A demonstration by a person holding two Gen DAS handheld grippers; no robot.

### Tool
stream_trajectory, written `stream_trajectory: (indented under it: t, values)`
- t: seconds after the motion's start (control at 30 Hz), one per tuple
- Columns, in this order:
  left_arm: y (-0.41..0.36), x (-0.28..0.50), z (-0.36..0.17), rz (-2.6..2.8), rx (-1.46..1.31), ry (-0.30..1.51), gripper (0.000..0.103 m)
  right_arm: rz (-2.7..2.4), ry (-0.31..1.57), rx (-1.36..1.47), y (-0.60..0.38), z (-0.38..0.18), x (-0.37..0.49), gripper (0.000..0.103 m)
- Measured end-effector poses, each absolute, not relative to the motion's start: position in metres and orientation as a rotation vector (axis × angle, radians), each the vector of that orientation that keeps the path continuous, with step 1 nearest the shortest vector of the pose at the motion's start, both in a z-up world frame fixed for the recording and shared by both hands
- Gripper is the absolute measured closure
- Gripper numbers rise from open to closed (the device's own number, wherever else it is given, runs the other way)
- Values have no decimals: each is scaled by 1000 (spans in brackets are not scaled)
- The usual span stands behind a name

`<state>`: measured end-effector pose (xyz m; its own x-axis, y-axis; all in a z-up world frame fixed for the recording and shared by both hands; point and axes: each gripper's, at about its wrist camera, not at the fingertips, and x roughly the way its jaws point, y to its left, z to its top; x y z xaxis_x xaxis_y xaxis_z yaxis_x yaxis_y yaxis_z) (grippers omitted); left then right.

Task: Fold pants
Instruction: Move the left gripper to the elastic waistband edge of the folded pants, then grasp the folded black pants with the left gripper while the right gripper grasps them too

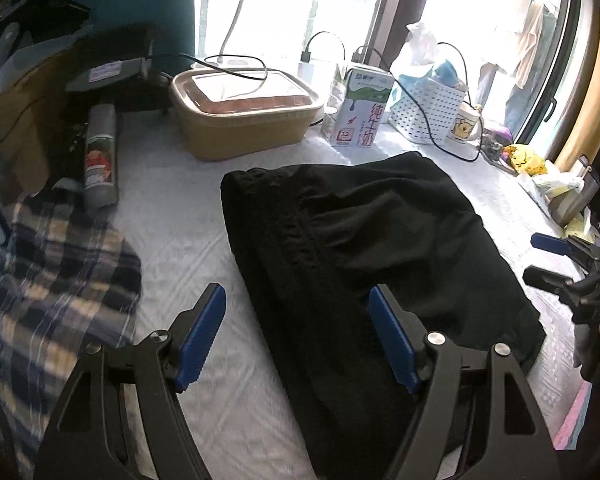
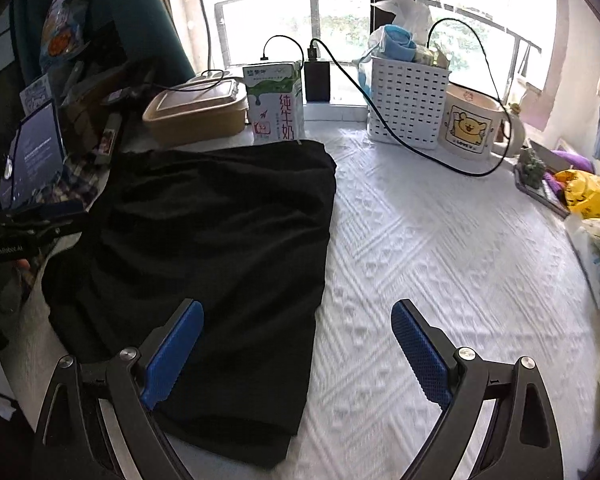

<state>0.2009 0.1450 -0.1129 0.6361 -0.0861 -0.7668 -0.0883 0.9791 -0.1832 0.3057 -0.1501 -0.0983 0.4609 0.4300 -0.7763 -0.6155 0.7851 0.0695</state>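
L gripper [image 1: 298,336]: jaws spread wide, blue pads apart, nothing between them. It hovers over the left edge of the folded black fabric pants [image 1: 364,256]; one pad is above the bare cloth, the other above the pants. R gripper [image 2: 298,354]: also released, jaws wide, holding nothing. Its left pad sits over the pants' right edge [image 2: 204,248], its right pad over bare cloth. In the left wrist view the R gripper [image 1: 556,258] shows at the far right, just beside the pants.

Pants lie flat as a rough rectangle, centre of the desk, on a white quilted cloth w/ diamond pattern [image 2: 440,264]. Far edge of pants nearly touches the white-and-green milk carton w/ red lettering [image 2: 276,100].

Beside the carton, left: tan rectangular food box w/ clear lid [image 1: 246,114]. Right of carton: white perforated plastic basket [image 2: 408,106] stuffed w/ tissue and blue items, then a cream mug w/ yellow bear print [image 2: 470,126]. A black cable [image 2: 400,136] loops in front of basket and mug.

Left of pants, well apart: blue-and-cream plaid fabric [image 1: 52,296], and a grey cylindrical can w/ red label [image 1: 100,156] lying on its side near it. Window behind everything, very bright.
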Motion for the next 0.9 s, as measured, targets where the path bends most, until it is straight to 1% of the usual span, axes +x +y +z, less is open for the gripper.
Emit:
stream_trajectory:
  t: [0.23,0.37,0.4,0.47,0.57,0.73,0.8,0.9]
  values:
    - [156,230,-121,10,-234,900,29,696,919,-128,-147,-105,354,7]
    - [156,244,-134,-20,-281,940,29,715,950,-95,-139,-116,378,7]
    - [152,246,-135,-20,-273,934,28,720,958,-87,-137,-119,382,7]
    - [142,250,-136,-22,-229,946,23,737,980,-70,-132,-126,390,7]
    - [129,256,-134,-87,-189,975,23,759,962,-79,-125,-130,394,7]
    - [127,262,-132,-153,-249,967,23,825,952,-84,-116,-130,394,8]
    - [127,263,-134,-169,-275,955,23,871,951,-93,-108,-131,391,11]
    - [119,266,-136,-165,-200,931,23,884,941,-129,-100,-132,389,12]
